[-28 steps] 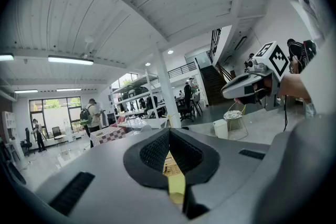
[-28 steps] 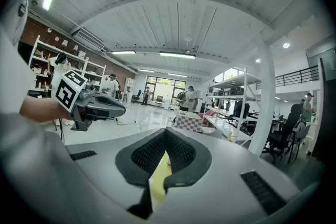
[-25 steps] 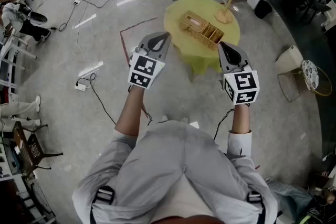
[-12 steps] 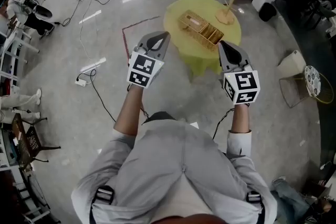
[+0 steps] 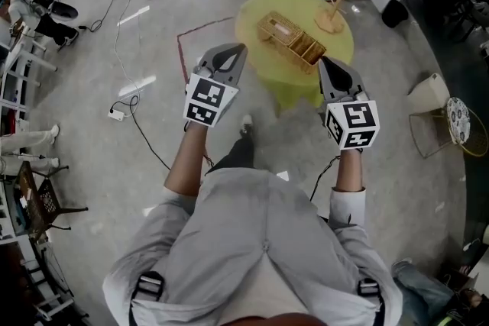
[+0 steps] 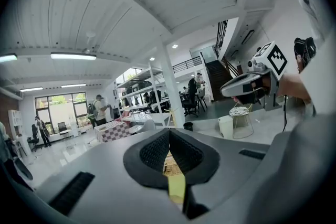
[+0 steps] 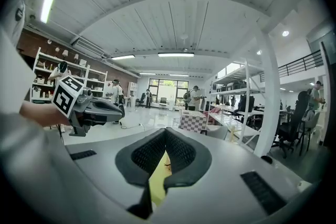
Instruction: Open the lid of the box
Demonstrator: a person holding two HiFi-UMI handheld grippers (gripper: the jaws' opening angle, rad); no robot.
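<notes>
A person stands before a round yellow table, where the wooden box sits near the middle. The left gripper and right gripper point toward it, jaws pressed together and empty, neither touching the box.

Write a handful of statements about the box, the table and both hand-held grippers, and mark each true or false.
1. The wooden box sits on the round yellow-green table. True.
2. The left hand-held gripper is clamped on the box. False: its jaws are together on nothing, apart from the box.
3. The right hand-held gripper has its jaws together and holds nothing. True.
4. The table stands behind the person. False: it is ahead of both hand-held grippers.
5. The box is alone on the table. False: a wooden stand with a slanted stick is beside it.
</notes>
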